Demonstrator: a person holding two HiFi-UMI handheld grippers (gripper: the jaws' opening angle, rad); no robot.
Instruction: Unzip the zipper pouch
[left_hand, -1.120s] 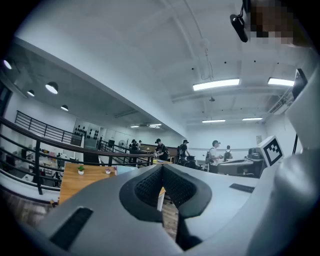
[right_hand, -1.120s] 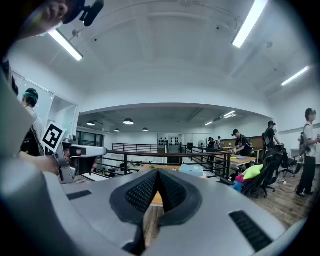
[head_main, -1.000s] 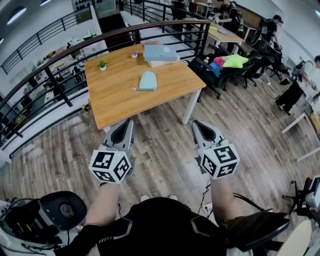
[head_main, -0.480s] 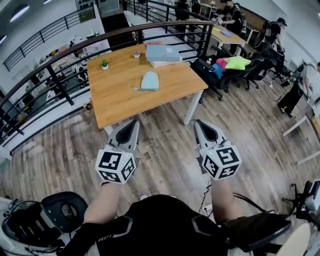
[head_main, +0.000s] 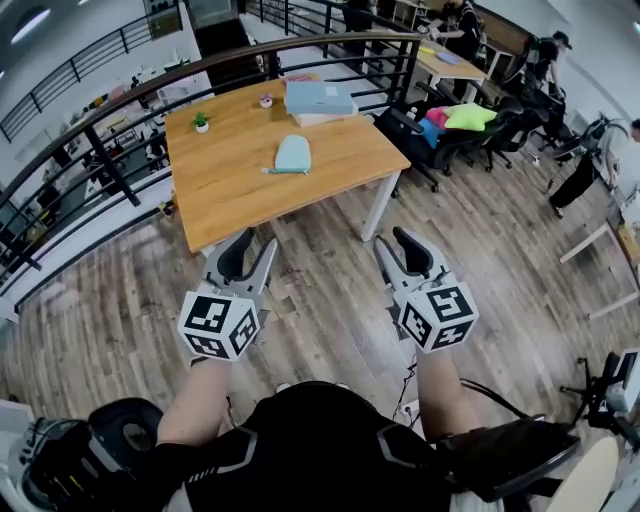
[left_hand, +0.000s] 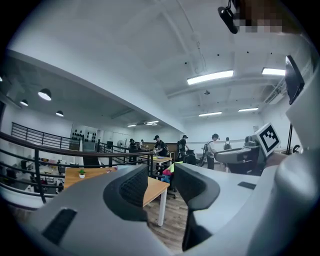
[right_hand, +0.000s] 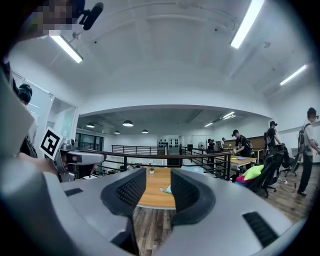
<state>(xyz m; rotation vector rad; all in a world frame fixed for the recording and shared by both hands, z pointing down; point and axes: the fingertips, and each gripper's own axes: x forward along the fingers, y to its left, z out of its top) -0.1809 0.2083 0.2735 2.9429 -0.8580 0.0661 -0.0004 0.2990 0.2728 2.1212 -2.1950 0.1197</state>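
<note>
A pale blue zipper pouch (head_main: 292, 154) lies flat near the middle of the wooden table (head_main: 230, 190), its pull strap pointing left; a sliver of the pouch (right_hand: 167, 189) shows between the right jaws. My left gripper (head_main: 247, 260) and right gripper (head_main: 400, 251) hover over the floor, well short of the table. Both sets of jaws are opening with nothing between them. The left gripper (left_hand: 159, 182) looks past the table's right corner (left_hand: 152, 187).
On the table's far side sit a stack of boxes (head_main: 320, 101), a small potted plant (head_main: 201, 122) and a small pink object (head_main: 265, 100). A black railing (head_main: 120, 110) curves behind the table. Office chairs with bright cushions (head_main: 455, 120) stand right of it. Several people are at desks beyond.
Both grippers' jaws have gone from shut to open. The view has shifted slightly, and the grippers stay low in front of the table.
</note>
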